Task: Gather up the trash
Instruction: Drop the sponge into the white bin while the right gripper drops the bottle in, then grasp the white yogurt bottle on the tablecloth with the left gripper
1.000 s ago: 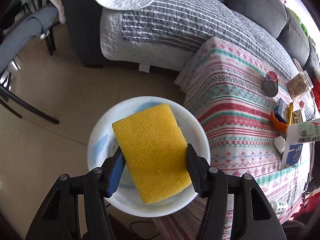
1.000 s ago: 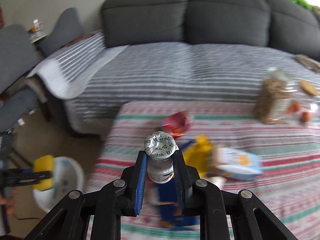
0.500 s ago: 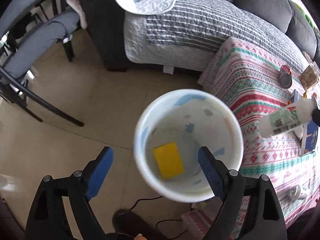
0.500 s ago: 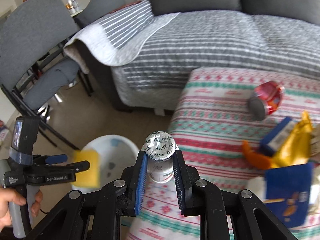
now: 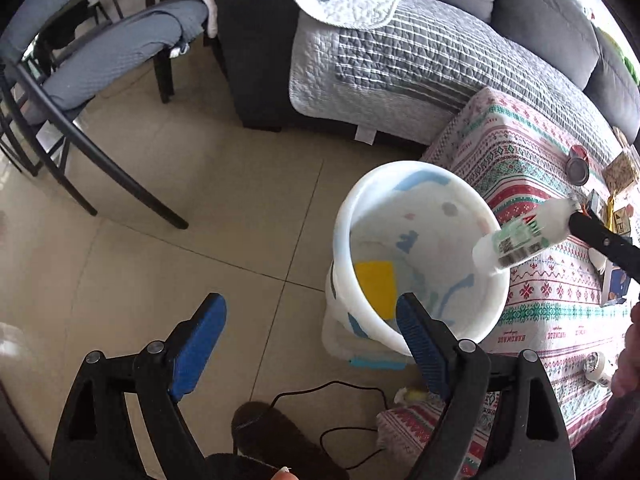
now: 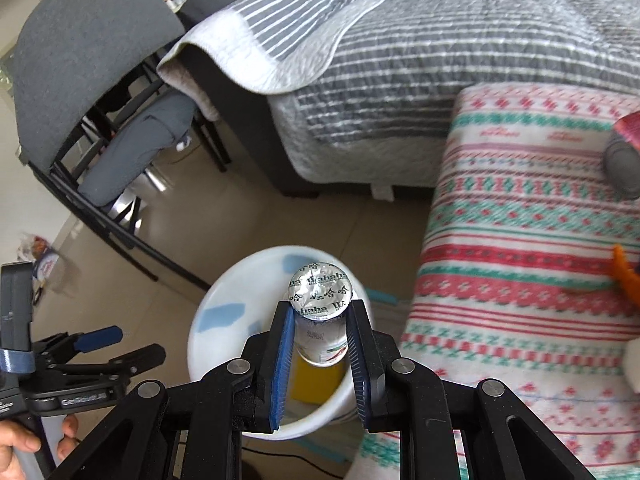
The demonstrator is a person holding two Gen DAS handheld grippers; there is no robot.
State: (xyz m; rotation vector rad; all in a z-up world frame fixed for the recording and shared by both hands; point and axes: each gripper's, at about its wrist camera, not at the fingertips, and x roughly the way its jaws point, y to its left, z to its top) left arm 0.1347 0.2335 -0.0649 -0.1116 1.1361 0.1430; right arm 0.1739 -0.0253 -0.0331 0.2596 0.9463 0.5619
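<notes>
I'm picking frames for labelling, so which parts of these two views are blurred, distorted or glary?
Left wrist view: strong fisheye bending at the edges, dark corners; the small white plastic bottle over the white plastic bin is slightly smeared, the yellow sponge sharp. Right wrist view: the patterned red-and-green tablecloth is motion-blurred, while the bottle's foil cap reads crisply, with mild glare.

can [image 6: 624, 160]: cut by right edge, blurred | sponge [image 6: 316, 380]: partly hidden behind bottle [image 6: 320, 320]

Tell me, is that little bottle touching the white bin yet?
Cannot tell. The bottle, clamped in the right gripper, overlaps the bin rim in both views.
</notes>
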